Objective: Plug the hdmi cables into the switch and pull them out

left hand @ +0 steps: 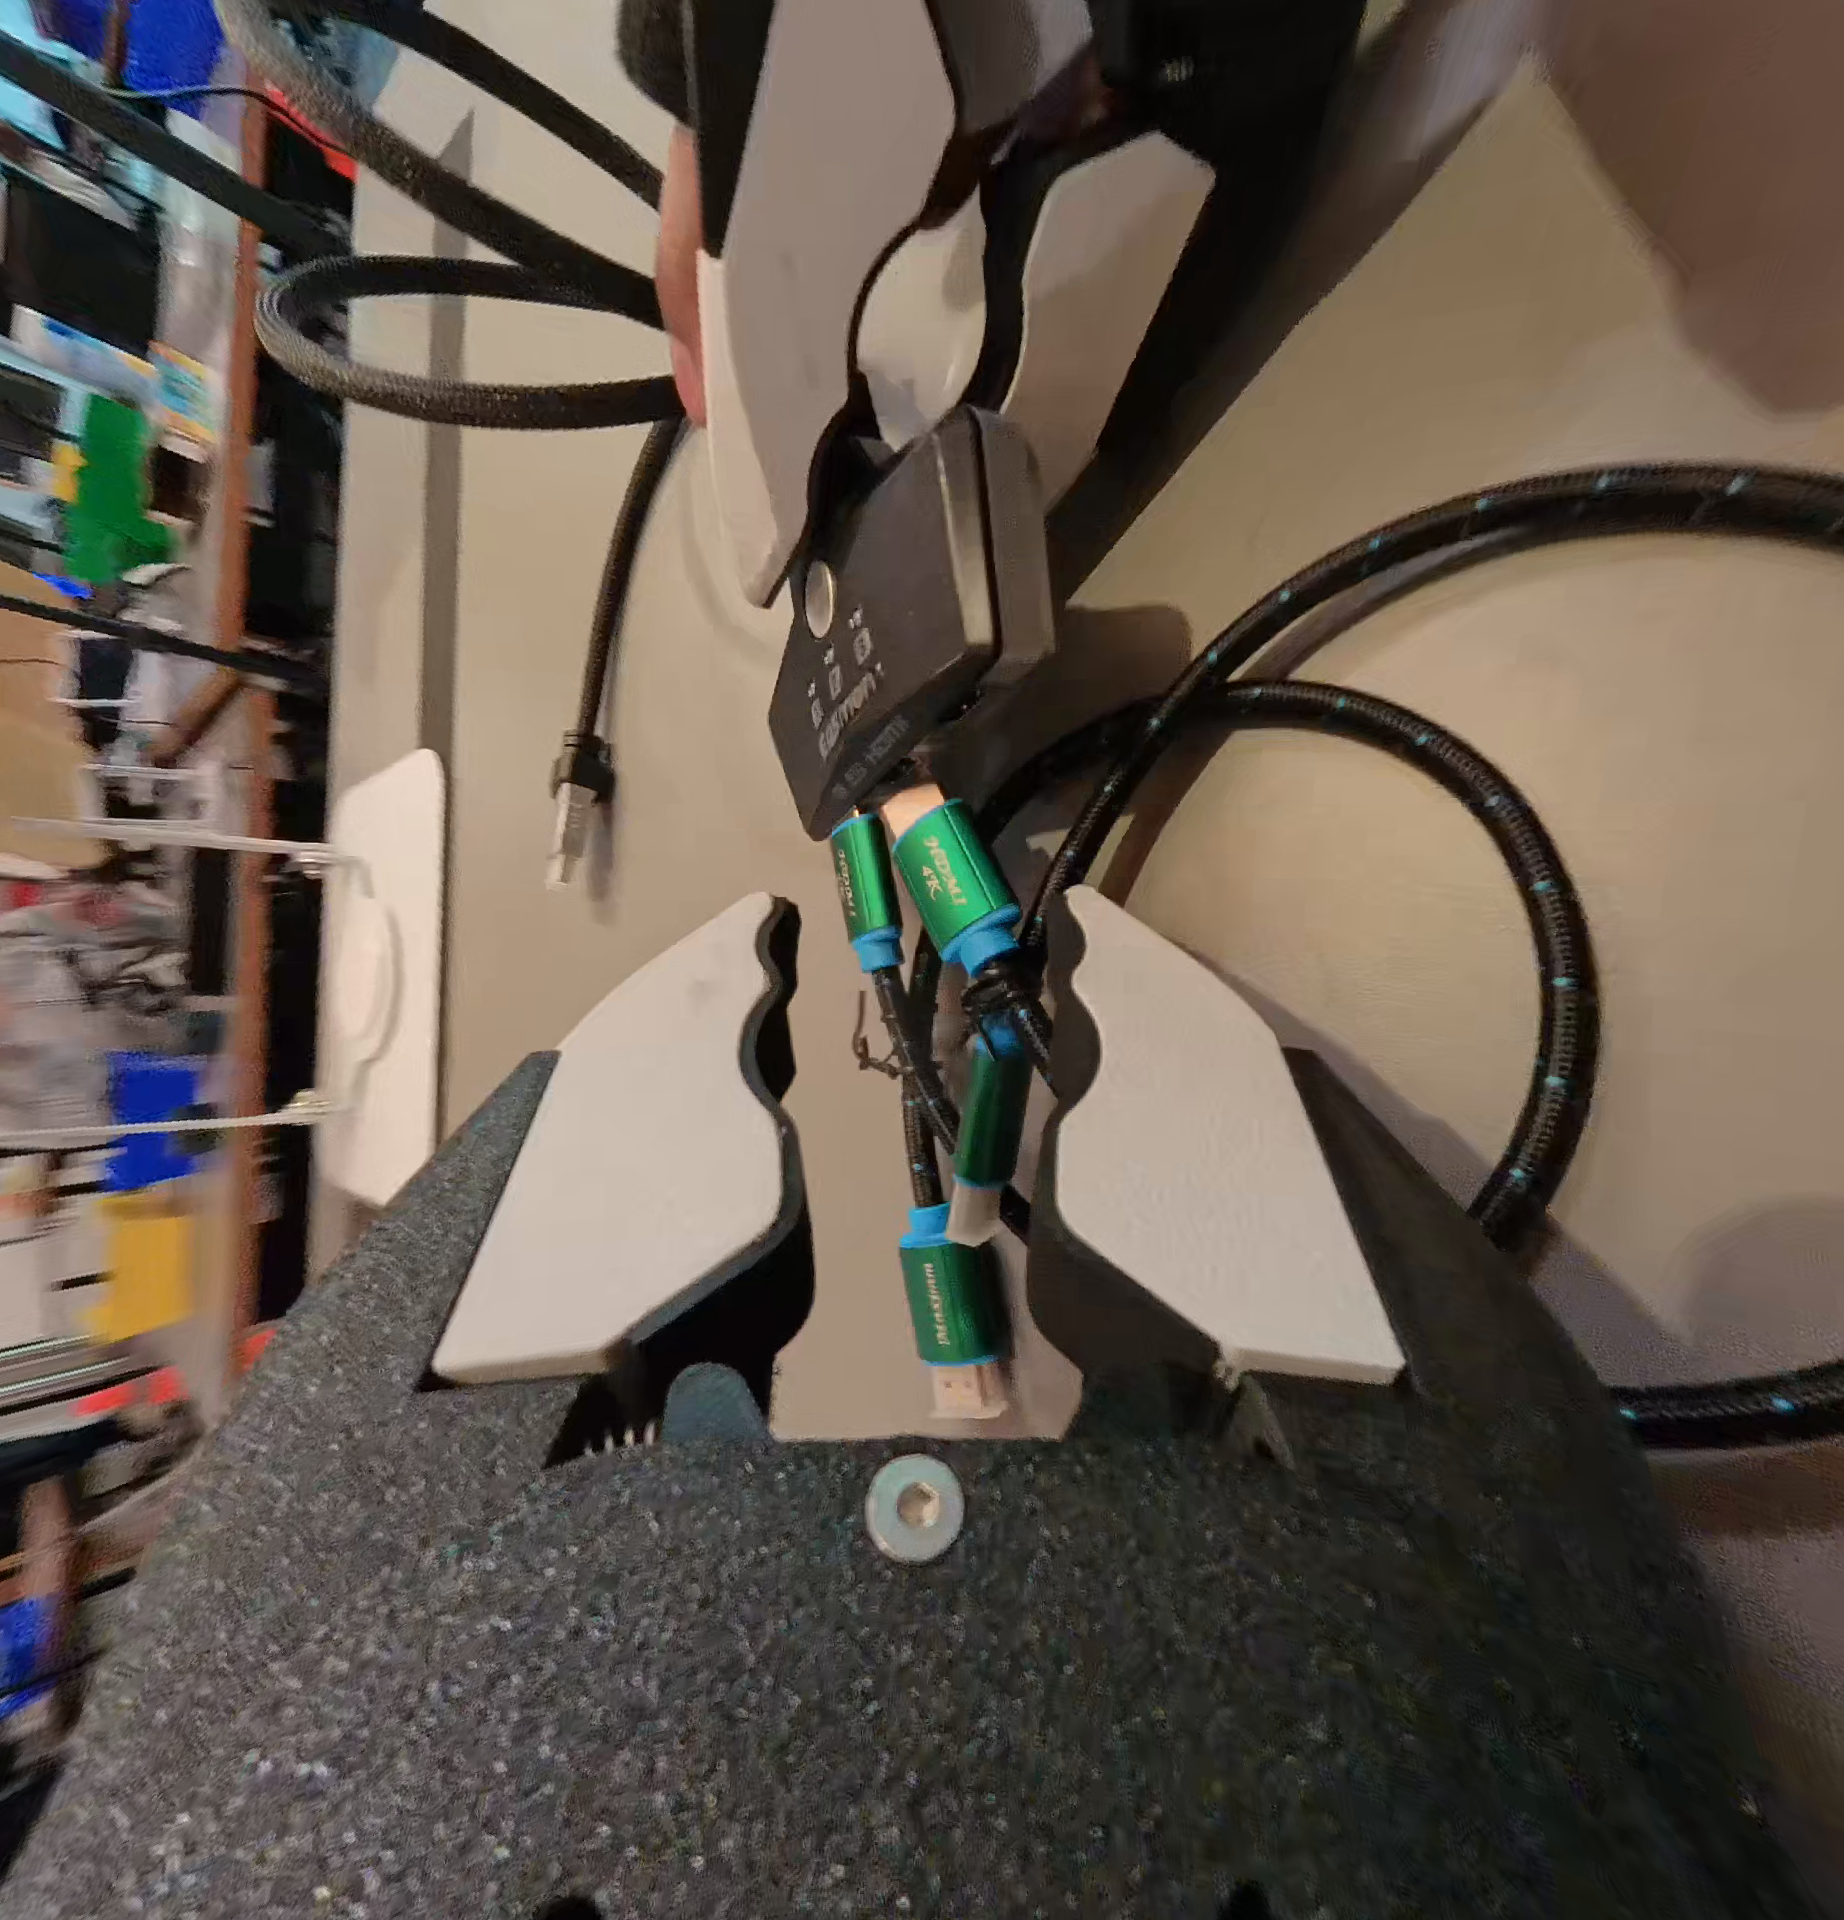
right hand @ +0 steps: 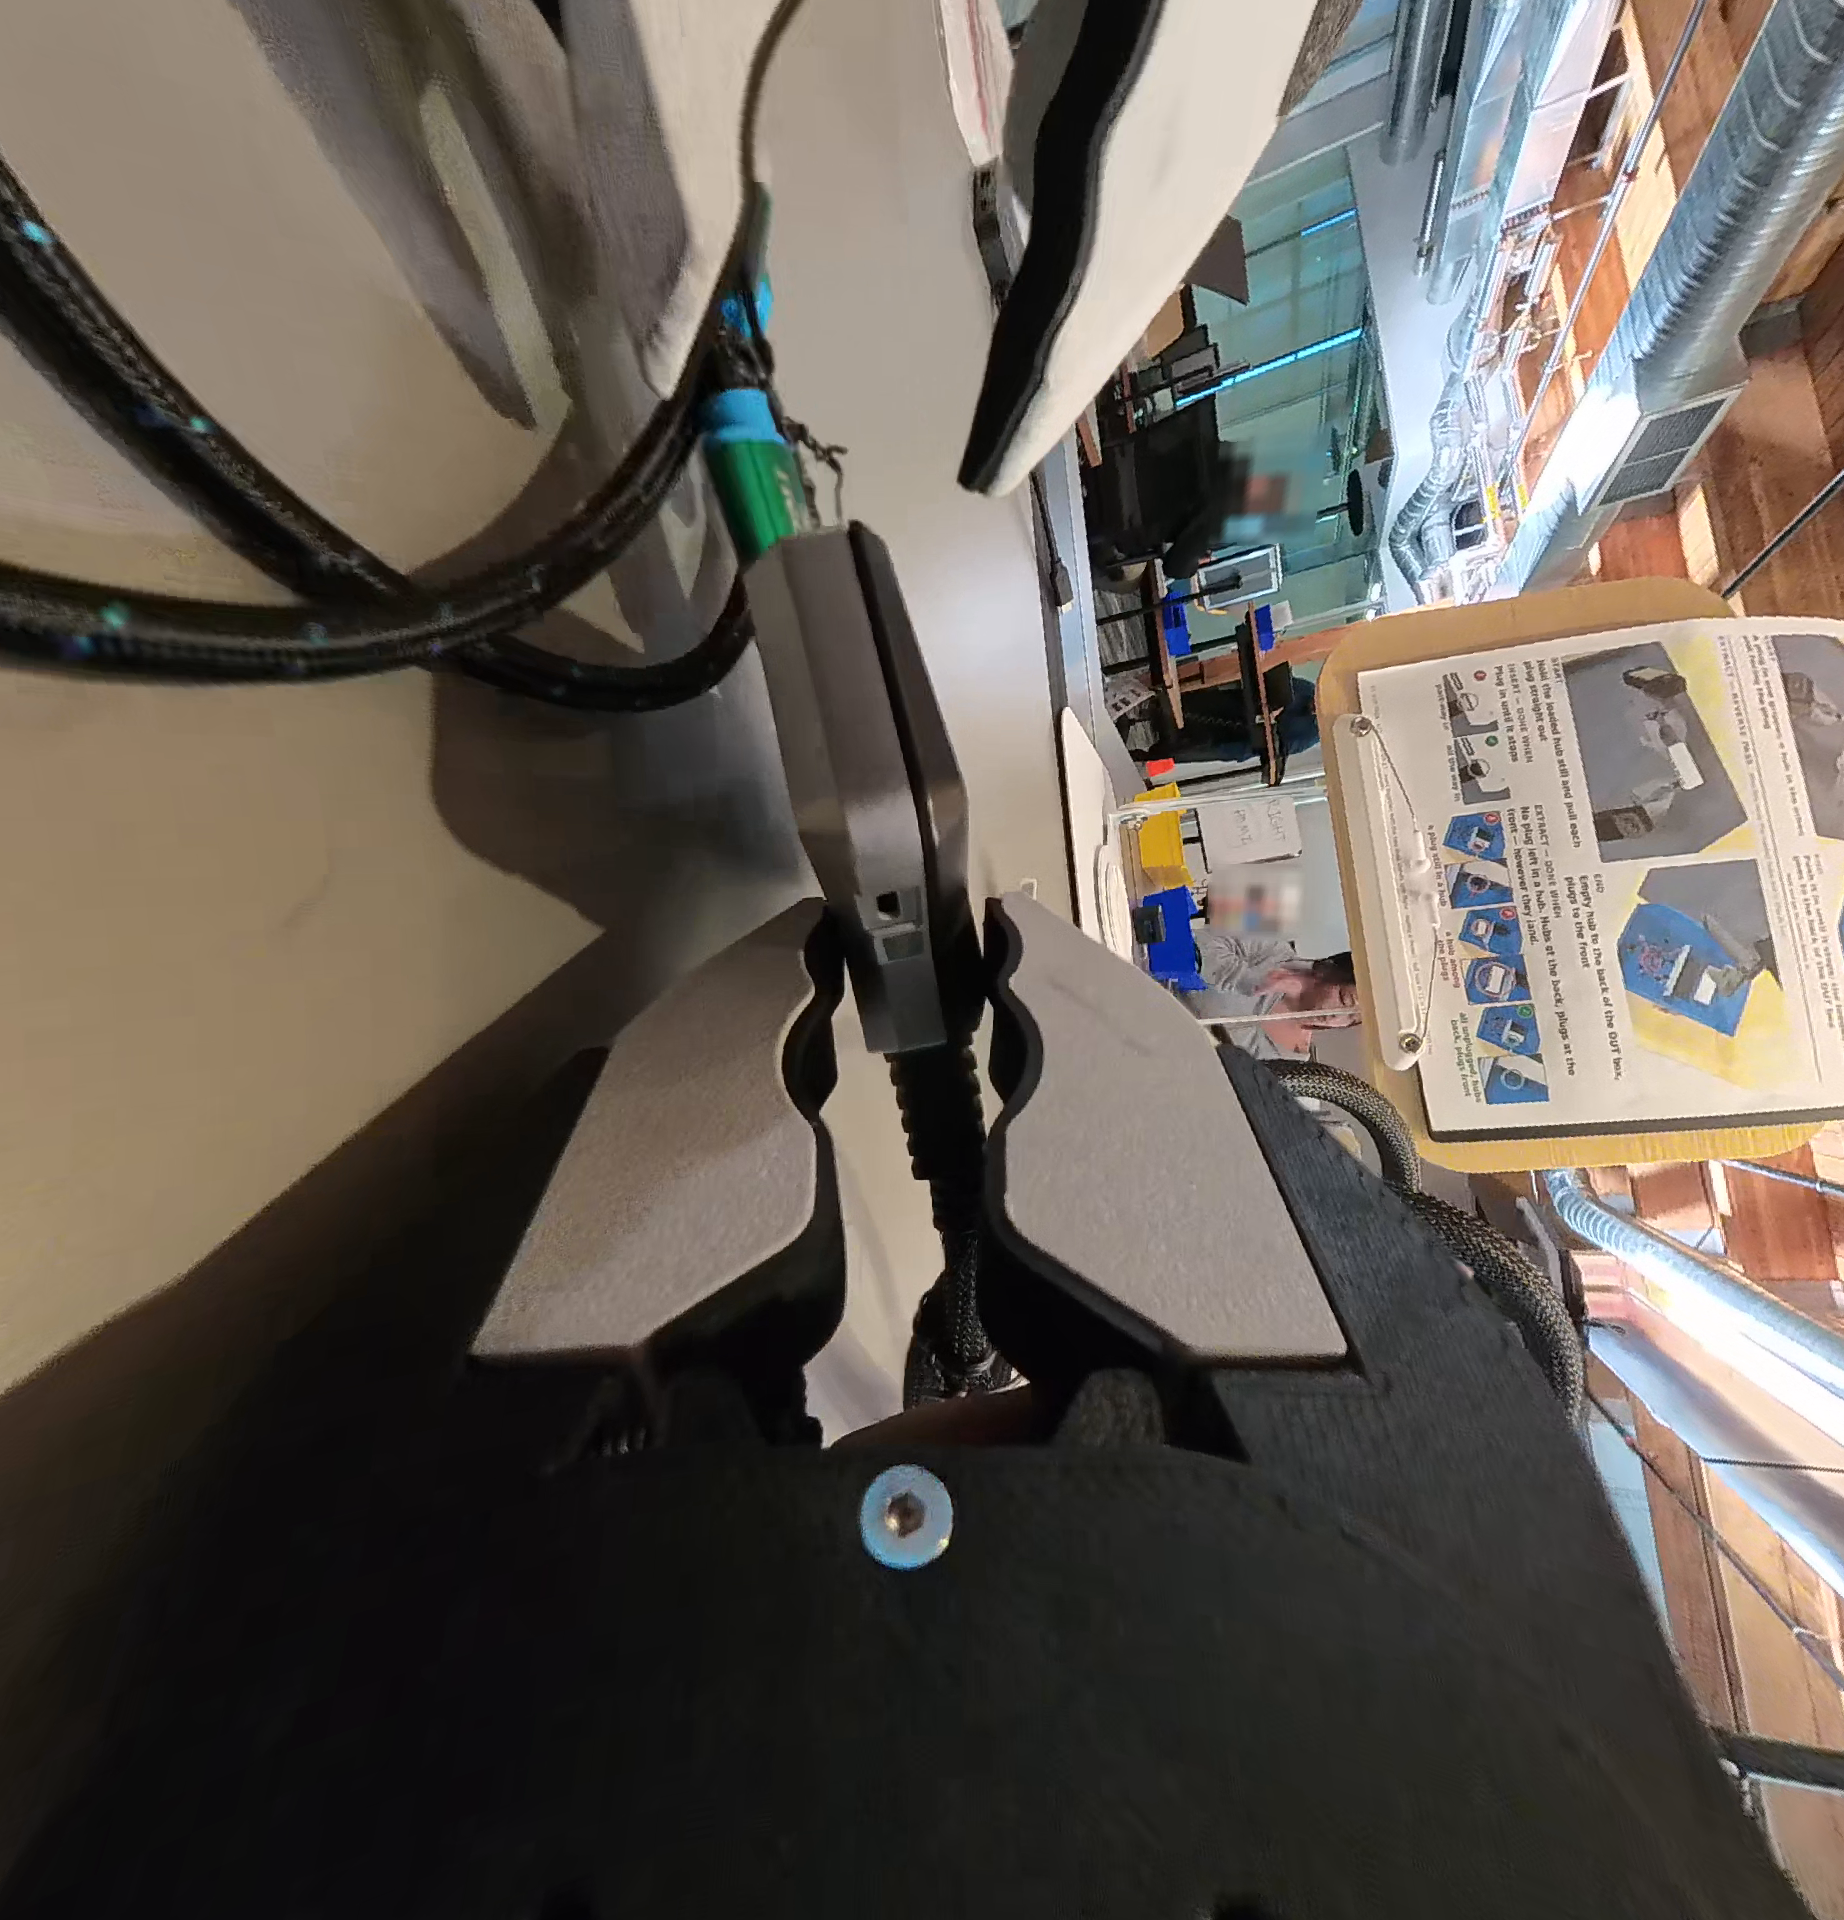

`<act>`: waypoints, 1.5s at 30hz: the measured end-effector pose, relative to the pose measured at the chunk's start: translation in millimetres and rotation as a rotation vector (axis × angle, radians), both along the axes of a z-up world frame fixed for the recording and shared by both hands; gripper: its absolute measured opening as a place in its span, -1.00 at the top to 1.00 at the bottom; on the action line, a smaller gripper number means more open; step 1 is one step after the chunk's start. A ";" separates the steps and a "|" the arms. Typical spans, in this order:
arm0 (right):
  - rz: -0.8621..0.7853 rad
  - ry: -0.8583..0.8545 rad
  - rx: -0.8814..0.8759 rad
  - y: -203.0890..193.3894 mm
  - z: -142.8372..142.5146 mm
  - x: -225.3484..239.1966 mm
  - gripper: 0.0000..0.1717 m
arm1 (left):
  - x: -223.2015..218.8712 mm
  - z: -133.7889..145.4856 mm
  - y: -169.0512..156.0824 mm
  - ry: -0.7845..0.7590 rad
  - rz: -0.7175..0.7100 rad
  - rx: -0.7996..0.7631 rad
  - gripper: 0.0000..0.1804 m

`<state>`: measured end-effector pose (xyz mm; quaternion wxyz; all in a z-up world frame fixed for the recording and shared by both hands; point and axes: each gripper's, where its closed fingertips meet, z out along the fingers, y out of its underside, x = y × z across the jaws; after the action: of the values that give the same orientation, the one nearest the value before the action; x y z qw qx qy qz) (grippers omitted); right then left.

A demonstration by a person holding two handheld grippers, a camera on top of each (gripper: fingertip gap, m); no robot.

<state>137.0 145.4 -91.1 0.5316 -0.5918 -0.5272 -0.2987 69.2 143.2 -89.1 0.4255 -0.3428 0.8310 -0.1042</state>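
Right tongs: the right gripper (right hand: 902, 940) is closed on the cable end of a black switch box (right hand: 876, 748), with both pads seen pressed against its flat faces.
Left tongs: the left gripper (left hand: 923, 914) is held wide, with a clear gap on each side of the plugs between its fingers (left hand: 679, 1039); nothing is gripped.
Landmark: the black switch box (left hand: 897, 623) is held just above a pale grey table (left hand: 1624, 935), at the middle of both views.
At the box's plug edge: two green plugs (left hand: 954, 883) with blue collars are seen seated in the box, side by side.
Beyond the plug edge: two more green plugs (left hand: 954, 1299) are seen loose, between the left fingers and well clear of the box.
In the way: the black braided cables (left hand: 1417, 790) with blue flecks are looped right of the box and crowd the right-hand finger of the left tongs.
Left of the box: one black cable with a clear plug (left hand: 575, 800) is laid on the table, with a white plate (left hand: 388, 977) beyond it.
Behind the box: a printed sheet on a board (right hand: 1624, 862) is stood upright.
Count: one box, four green plugs, two tongs.
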 end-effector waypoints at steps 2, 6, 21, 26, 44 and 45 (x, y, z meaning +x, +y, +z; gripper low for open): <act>-0.004 0.003 -0.004 0.1 -0.4 0.3 0.70 | 1.1 -5.7 2.1 0.022 0.017 0.108 0.47; -0.007 -0.001 -0.003 0.4 -0.5 0.2 0.70 | -0.5 -12.9 2.8 0.073 0.043 0.178 0.48; -0.002 -0.034 0.043 2.4 3.2 -2.8 0.70 | -2.7 -25.5 13.0 0.193 0.155 0.399 0.68; -0.011 -0.029 0.044 2.6 3.5 1.6 0.70 | 2.8 -24.5 16.9 0.161 0.125 0.491 0.72; 0.087 0.010 0.030 -6.6 3.9 -0.2 0.70 | -0.7 -11.1 -7.5 0.051 -0.061 0.316 0.86; 0.082 0.011 0.031 -6.0 4.2 0.3 0.70 | -0.3 -9.7 -6.6 0.048 -0.043 0.318 0.84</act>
<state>137.4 139.4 -86.9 0.5553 -0.5631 -0.5435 -0.2813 68.9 136.6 -98.8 0.4523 -0.2557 0.8540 0.0277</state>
